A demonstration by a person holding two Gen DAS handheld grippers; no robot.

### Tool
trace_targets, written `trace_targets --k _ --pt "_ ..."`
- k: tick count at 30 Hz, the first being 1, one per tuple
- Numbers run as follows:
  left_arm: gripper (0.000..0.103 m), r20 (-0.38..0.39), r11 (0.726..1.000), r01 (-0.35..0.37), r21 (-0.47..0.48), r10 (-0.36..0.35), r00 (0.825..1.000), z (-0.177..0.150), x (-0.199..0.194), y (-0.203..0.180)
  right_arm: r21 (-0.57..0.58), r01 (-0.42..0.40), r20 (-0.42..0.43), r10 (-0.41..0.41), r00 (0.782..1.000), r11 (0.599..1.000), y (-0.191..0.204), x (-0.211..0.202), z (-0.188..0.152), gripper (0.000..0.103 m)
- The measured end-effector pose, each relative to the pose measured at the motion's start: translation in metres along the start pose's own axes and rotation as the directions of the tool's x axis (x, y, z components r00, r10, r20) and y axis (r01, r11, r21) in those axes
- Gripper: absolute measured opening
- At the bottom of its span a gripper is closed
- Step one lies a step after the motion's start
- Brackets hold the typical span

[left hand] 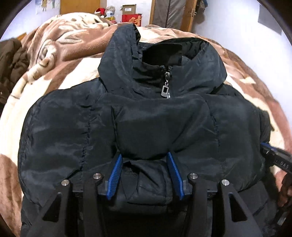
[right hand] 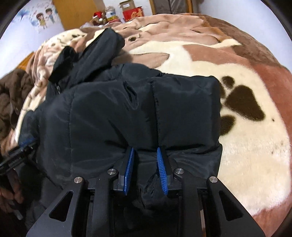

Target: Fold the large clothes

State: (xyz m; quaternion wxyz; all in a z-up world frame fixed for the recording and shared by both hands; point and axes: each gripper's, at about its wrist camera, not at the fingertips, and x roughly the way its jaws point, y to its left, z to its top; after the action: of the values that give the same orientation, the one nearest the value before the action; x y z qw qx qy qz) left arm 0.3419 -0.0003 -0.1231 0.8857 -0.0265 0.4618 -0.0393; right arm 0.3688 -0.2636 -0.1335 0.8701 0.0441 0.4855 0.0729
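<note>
A dark navy padded jacket [left hand: 146, 118] lies face-up on a bed covered by a brown-and-cream plush blanket [left hand: 60, 52], its hood toward the far wall and its zipper pull [left hand: 165, 89] resting at the collar. The lower part of the jacket is doubled up toward the chest, so the hem and whatever lies under the fold are hidden.

The left gripper [left hand: 144, 175] has its jaws clamped on a bunched roll of jacket fabric at the near edge; the blue pads [left hand: 115, 176] press into the cloth on both sides. The right gripper [right hand: 146, 169] likewise has its jaws closed on a pinch of the jacket's folded edge, with the fingertips buried under the puffed fabric.

In the right wrist view the jacket [right hand: 127, 113] fills the left half, a sleeve trailing away blurred toward the far side. A brown garment [right hand: 11, 94] sits at the bed's left edge, cut off by the frame. Boxes [left hand: 130, 16] stand against the back wall.
</note>
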Motion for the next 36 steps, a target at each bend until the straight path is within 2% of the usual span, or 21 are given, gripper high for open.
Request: trace_targets --k 3,5,8,11,14,17,20,25,29,33,36 --pt "0.052 -0.022 1.000 0.000 -0.003 0.000 1.000 0.005 -0.005 0.001 -0.003 0.006 -0.016 -0.006 1.000 1.000 -0.001 -0.006 0.004 0.026" --pt "0.052 -0.026 0.999 0.023 -0.029 -0.024 0.999 0.009 -0.020 0.005 0.009 -0.015 0.017 0.015 1.000 1.000 -0.005 -0.027 0.010 0.026" --pt "0.052 0.039 0.996 0.076 -0.052 -0.074 0.996 0.021 -0.047 0.011 0.037 -0.031 0.108 0.026 0.994 0.999 -0.017 -0.057 0.023 0.026" --pt "0.052 0.107 0.998 0.052 -0.024 -0.049 0.993 0.044 -0.054 0.009 0.048 -0.012 0.124 0.006 0.992 0.999 -0.025 -0.057 0.042 0.026" --pt "0.052 0.066 0.999 0.027 -0.021 -0.026 0.997 0.060 -0.025 0.010 0.040 0.004 0.093 -0.007 0.996 0.999 -0.027 -0.035 0.056 0.026" --pt "0.052 -0.006 1.000 -0.021 -0.014 0.021 1.000 0.057 0.012 0.013 0.040 0.026 0.040 -0.027 0.999 0.999 -0.029 -0.008 0.063 0.026" --pt "0.054 0.007 1.000 -0.022 0.007 0.022 1.000 0.046 0.031 0.014 0.020 0.042 -0.001 -0.042 0.999 0.999 -0.030 0.012 0.059 0.025" --pt "0.055 0.010 0.999 -0.045 0.027 0.045 0.999 0.043 0.040 0.007 -0.031 0.091 -0.015 -0.092 0.996 0.995 -0.023 0.025 0.057 0.025" --pt "0.052 -0.007 0.999 -0.042 0.026 0.042 0.999 0.051 0.018 0.009 -0.026 0.100 0.010 -0.099 0.995 0.995 -0.021 -0.004 0.063 0.025" --pt "0.051 0.083 1.000 0.010 0.004 -0.010 0.997 0.044 -0.035 0.017 0.008 0.019 0.105 -0.019 0.994 1.000 -0.022 -0.063 0.043 0.025" --pt "0.051 0.131 0.998 0.044 0.034 -0.048 0.990 0.023 -0.060 0.011 0.003 -0.023 0.116 0.022 0.993 1.000 -0.017 -0.081 0.016 0.026"
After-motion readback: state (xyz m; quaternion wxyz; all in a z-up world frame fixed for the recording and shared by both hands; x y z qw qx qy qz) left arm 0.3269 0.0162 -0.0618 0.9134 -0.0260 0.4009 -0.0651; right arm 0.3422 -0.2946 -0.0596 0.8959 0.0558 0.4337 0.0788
